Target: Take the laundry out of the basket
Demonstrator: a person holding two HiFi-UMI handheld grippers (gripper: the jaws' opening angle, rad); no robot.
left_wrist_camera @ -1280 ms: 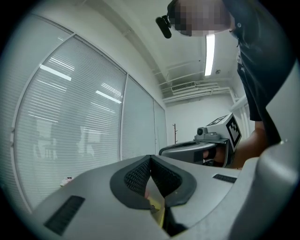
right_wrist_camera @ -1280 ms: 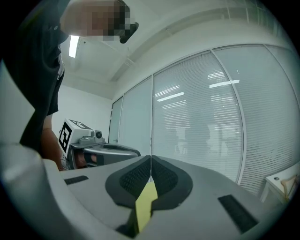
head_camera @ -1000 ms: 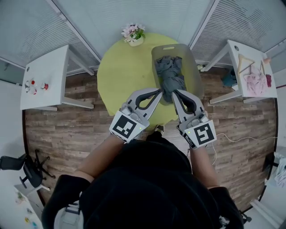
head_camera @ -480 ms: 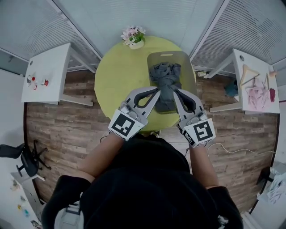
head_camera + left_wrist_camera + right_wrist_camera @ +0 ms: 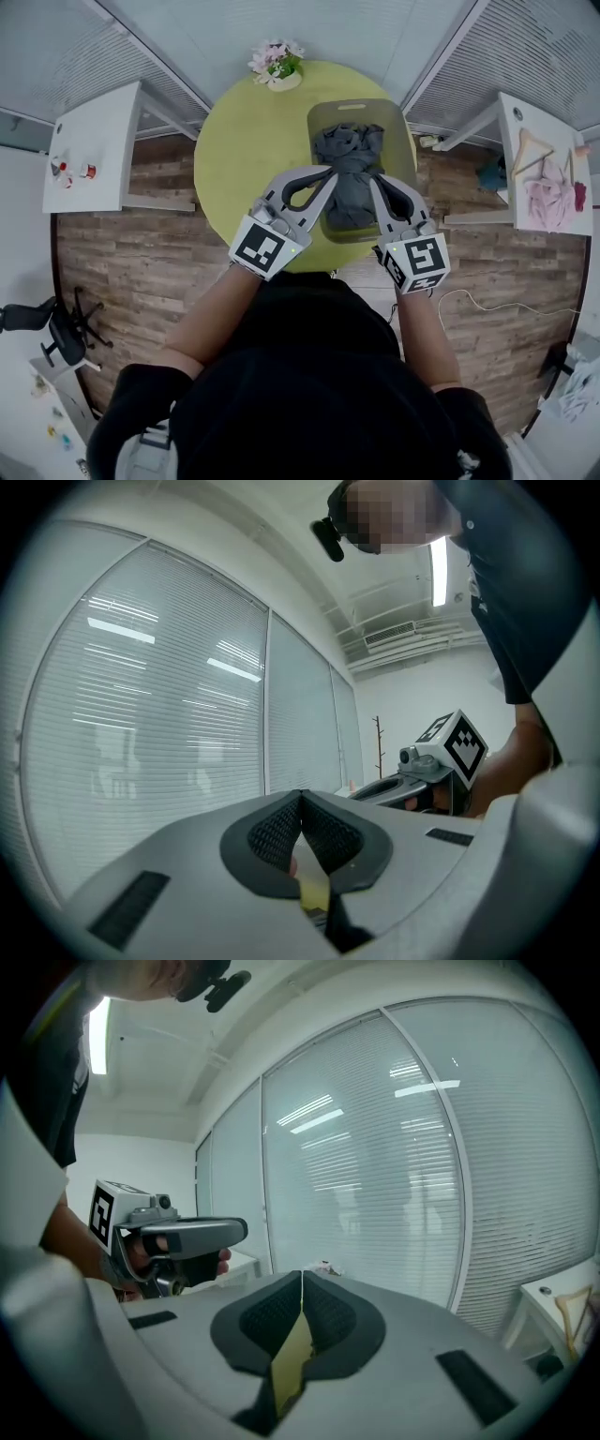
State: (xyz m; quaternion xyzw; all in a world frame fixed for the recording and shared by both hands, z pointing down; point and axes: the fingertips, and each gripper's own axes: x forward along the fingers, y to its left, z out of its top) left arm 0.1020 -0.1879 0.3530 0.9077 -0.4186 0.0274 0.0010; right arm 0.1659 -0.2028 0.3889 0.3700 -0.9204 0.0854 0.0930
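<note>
A grey basket (image 5: 405,141) stands on the right half of a round yellow-green table (image 5: 248,141), with crumpled grey laundry (image 5: 349,155) inside it. My left gripper (image 5: 330,172) and right gripper (image 5: 373,180) are held side by side over the basket's near end, tips close together above the cloth. Both are shut with nothing between the pads. In the left gripper view the closed jaws (image 5: 300,797) face window blinds, with the right gripper (image 5: 441,759) beside them. In the right gripper view the closed jaws (image 5: 302,1277) also face blinds, the left gripper (image 5: 183,1237) alongside.
A pot of pink flowers (image 5: 275,64) sits at the table's far edge. A white side table (image 5: 94,141) stands at the left. Another at the right (image 5: 525,122) carries hangers and a pink garment (image 5: 551,183). An office chair (image 5: 56,333) is on the wood floor.
Both grippers have crept slightly forward over the basket's near end and stayed shut. The view has shifted a little. The laundry lies as before.
</note>
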